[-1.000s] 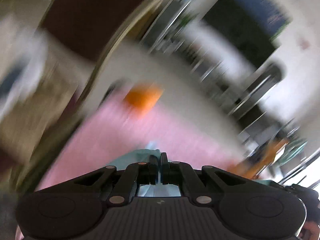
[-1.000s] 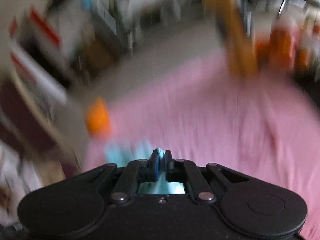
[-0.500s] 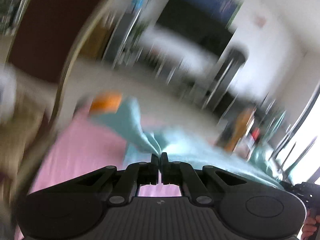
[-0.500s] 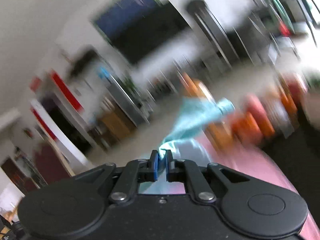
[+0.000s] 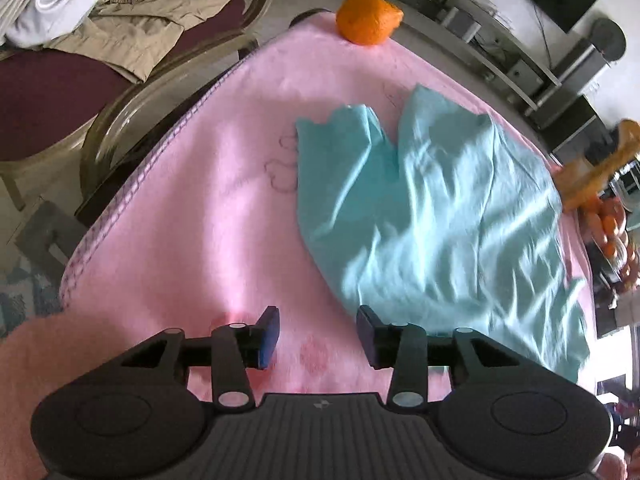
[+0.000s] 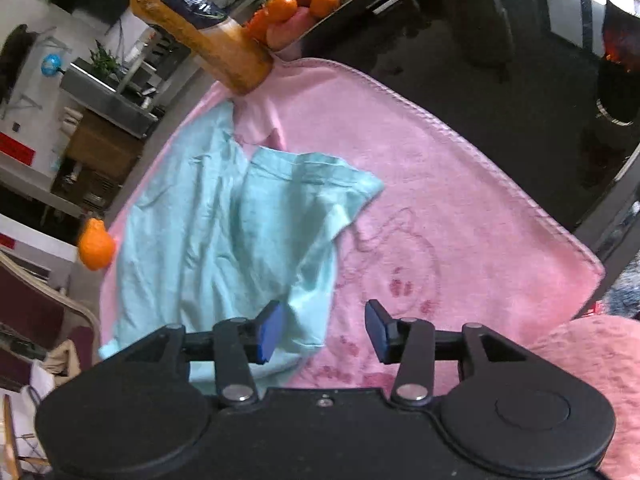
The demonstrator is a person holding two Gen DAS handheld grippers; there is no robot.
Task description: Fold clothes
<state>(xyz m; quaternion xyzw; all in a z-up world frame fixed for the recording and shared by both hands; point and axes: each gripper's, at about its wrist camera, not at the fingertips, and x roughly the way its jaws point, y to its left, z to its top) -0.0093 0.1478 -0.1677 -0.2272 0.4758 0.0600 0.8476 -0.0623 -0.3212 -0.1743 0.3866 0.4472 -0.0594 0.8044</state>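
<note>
A light turquoise T-shirt [image 5: 432, 216] lies rumpled and spread on a pink towel [image 5: 224, 200] that covers the table. In the right wrist view the same T-shirt [image 6: 224, 240] fills the left half of the towel [image 6: 440, 208], one sleeve pointing right. My left gripper [image 5: 317, 338] is open above bare towel, just left of the shirt's near hem. My right gripper [image 6: 324, 330] is open too, its left finger over the shirt's near corner. Neither holds anything.
An orange [image 5: 368, 18] sits at the towel's far edge. A juice bottle [image 6: 200, 28] and a tray of fruit [image 6: 312, 4] stand at the far side, next to dark table [image 6: 500, 92]. A chair with piled clothes [image 5: 120, 20] stands to the left.
Both grippers were shut on the shirt and swinging it through the air. Now the shirt lies spread on the towel and both grippers have let go and opened.
</note>
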